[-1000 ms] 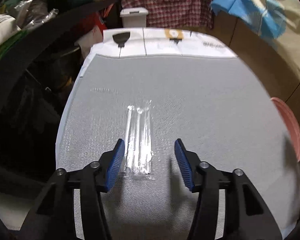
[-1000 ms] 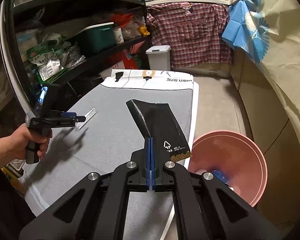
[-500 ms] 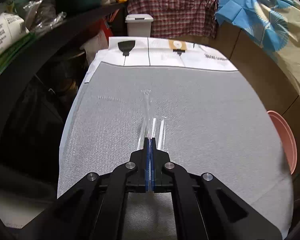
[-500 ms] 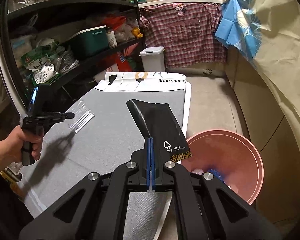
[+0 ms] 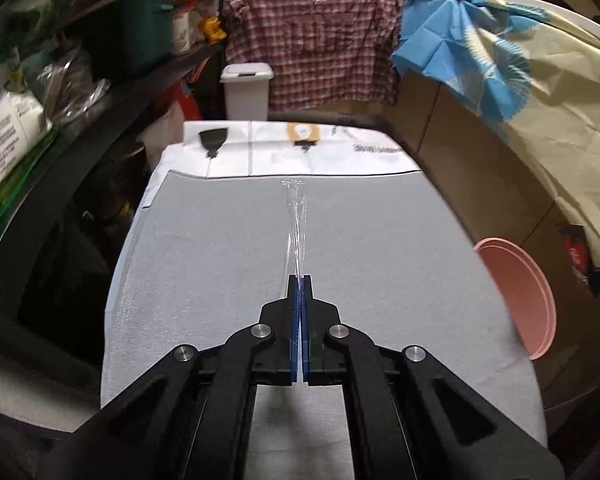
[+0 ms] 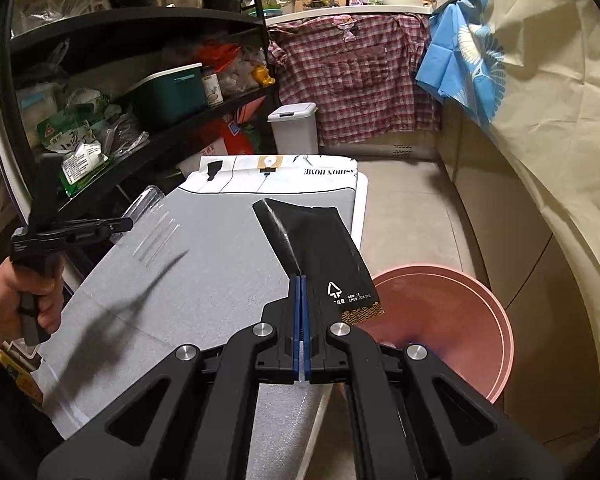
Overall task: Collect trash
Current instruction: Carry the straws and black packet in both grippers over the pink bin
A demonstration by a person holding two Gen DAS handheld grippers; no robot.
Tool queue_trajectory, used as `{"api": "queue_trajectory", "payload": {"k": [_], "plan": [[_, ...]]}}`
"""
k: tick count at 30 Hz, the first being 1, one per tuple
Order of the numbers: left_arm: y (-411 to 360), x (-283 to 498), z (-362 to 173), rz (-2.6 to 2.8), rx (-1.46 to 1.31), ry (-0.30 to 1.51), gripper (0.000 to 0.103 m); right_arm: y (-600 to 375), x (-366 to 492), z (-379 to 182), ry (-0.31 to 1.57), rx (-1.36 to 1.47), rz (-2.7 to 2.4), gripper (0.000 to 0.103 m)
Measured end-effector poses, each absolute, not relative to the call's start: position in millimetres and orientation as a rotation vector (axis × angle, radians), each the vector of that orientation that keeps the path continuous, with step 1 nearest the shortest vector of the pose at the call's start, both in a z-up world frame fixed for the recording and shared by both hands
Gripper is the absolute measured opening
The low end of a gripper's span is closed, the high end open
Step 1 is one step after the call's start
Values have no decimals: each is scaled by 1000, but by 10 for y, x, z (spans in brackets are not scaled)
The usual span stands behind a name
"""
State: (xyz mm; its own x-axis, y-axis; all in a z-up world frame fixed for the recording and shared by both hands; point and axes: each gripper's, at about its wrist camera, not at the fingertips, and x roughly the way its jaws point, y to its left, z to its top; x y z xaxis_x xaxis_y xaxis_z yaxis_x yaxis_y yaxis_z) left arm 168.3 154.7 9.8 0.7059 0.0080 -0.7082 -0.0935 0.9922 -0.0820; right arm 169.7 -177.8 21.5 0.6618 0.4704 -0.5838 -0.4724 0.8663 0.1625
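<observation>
The left tongs (image 5: 299,280) are clamped on a clear plastic wrapper (image 5: 296,220) that juts forward from their tips, off the grey bench (image 5: 204,248). The right tongs (image 6: 300,280) pinch a black wrapper (image 6: 320,248) – just beside the pink basin (image 6: 460,320).

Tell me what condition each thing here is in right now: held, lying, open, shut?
Left gripper: shut on the clear plastic wrapper.
Clear plastic wrapper: pinched at one end, lifted off the grey board.
Right gripper: shut on the black packet.
Black packet: held up, flat.
Pink basin: on the floor, open-topped.
White bin: lid closed.
</observation>
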Motion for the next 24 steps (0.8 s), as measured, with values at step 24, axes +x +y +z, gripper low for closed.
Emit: {"api": "queue_trajectory", "payload": {"k": [24], "plan": [[554, 1517, 420, -161, -59, 723, 1, -2319, 1945, 279, 652, 126, 396, 1]]}}
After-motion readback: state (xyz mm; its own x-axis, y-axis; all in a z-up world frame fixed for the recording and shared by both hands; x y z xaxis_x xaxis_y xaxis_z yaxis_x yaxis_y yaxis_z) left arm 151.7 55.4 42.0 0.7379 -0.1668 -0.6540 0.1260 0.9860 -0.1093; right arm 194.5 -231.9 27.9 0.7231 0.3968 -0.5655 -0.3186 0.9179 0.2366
